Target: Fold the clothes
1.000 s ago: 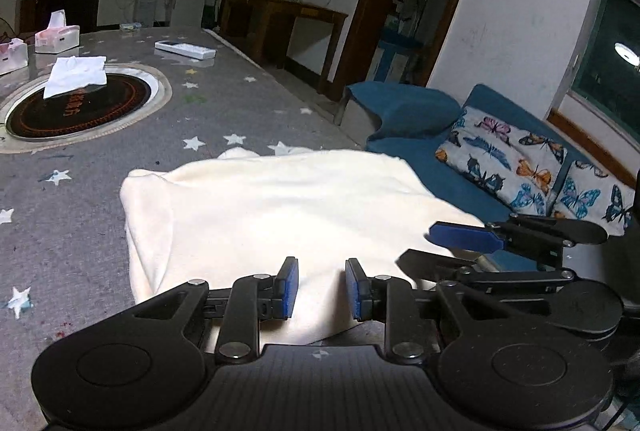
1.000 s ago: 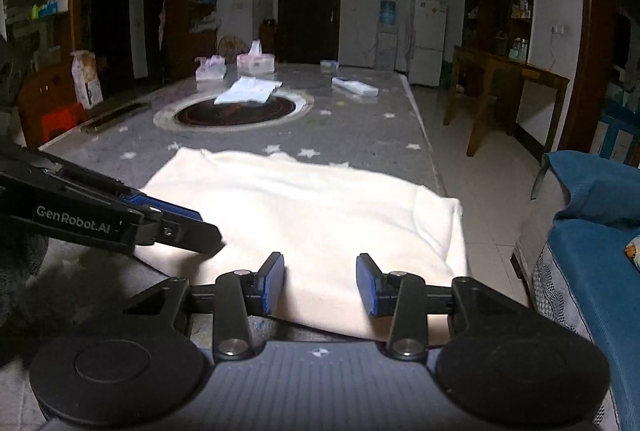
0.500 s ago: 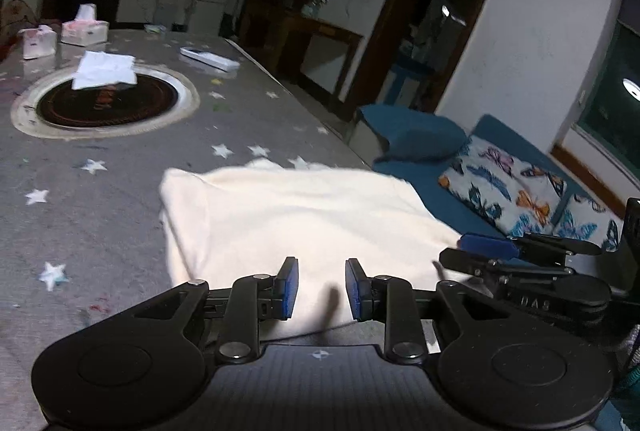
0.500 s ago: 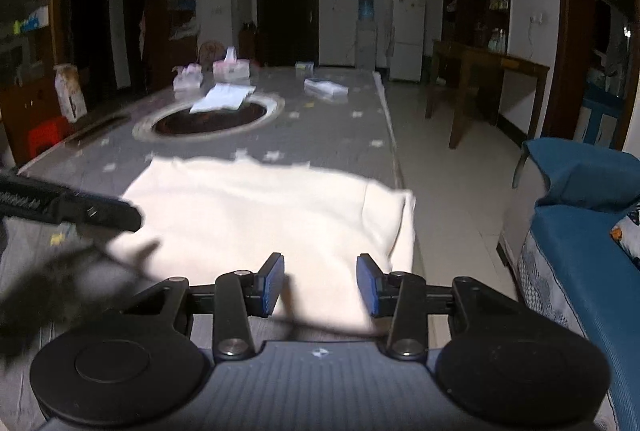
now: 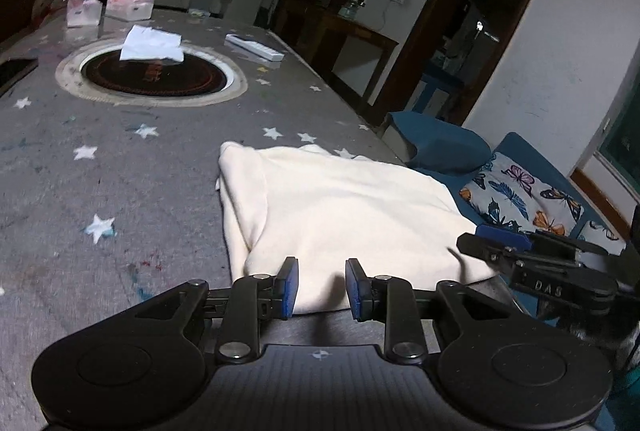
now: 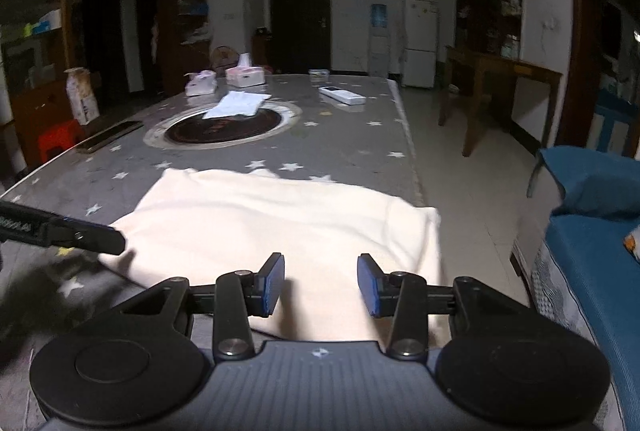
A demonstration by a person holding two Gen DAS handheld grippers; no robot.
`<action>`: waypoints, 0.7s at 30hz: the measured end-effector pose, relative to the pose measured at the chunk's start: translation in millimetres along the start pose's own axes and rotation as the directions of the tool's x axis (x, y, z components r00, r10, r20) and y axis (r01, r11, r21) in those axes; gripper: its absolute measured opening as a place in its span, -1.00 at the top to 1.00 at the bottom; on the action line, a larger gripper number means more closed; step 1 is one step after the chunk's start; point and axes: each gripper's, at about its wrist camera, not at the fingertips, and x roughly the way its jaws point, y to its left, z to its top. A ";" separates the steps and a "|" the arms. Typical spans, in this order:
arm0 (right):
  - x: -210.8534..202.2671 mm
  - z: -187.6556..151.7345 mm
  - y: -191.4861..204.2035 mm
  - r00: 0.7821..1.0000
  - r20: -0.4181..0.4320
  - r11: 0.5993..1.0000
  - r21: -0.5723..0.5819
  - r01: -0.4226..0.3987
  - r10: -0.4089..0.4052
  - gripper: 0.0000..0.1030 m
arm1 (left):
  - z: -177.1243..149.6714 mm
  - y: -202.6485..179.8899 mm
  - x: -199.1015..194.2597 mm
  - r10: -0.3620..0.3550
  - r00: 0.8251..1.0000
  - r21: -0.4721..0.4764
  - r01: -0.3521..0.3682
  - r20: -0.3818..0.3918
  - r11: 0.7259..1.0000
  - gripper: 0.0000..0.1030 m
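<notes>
A cream folded garment (image 5: 344,215) lies flat on the grey star-patterned table (image 5: 120,171), near its right edge; it also shows in the right wrist view (image 6: 272,223). My left gripper (image 5: 322,287) is open and empty, hovering just above the garment's near edge. My right gripper (image 6: 321,285) is open wider and empty, above the garment's near right part. The right gripper's fingers (image 5: 504,243) show at the right in the left wrist view; the left gripper's fingers (image 6: 92,235) show at the left in the right wrist view.
A round dark inset (image 5: 156,75) with a white cloth (image 5: 150,47) lies mid-table. Tissue boxes (image 5: 130,5) and a remote (image 5: 252,47) sit farther back. A blue sofa with butterfly cushions (image 5: 520,191) stands right of the table edge (image 6: 412,151).
Both grippers have drawn back and risen from the garment, and the left view has swung left. The right gripper has opened slightly wider. The garment lies as before.
</notes>
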 end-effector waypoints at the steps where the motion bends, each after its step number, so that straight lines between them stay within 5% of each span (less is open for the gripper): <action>1: 1.4 -1.1 3.3 1.000 -0.003 1.000 -0.009 -0.007 0.007 0.22 | -0.7 0.6 1.2 -0.001 1.000 -0.005 0.001 -0.007 1.000 0.45; 9: 5.0 -5.7 15.3 1.000 -0.019 1.000 -0.020 -0.012 0.012 0.06 | -3.3 -3.0 0.2 -0.008 0.999 -0.020 0.007 -0.034 1.000 0.22; 21: -17.7 -22.1 33.4 0.999 -0.039 1.000 0.001 -0.029 0.029 -0.43 | -11.3 -6.7 -16.0 0.037 0.998 0.007 -0.036 -0.043 0.999 -0.15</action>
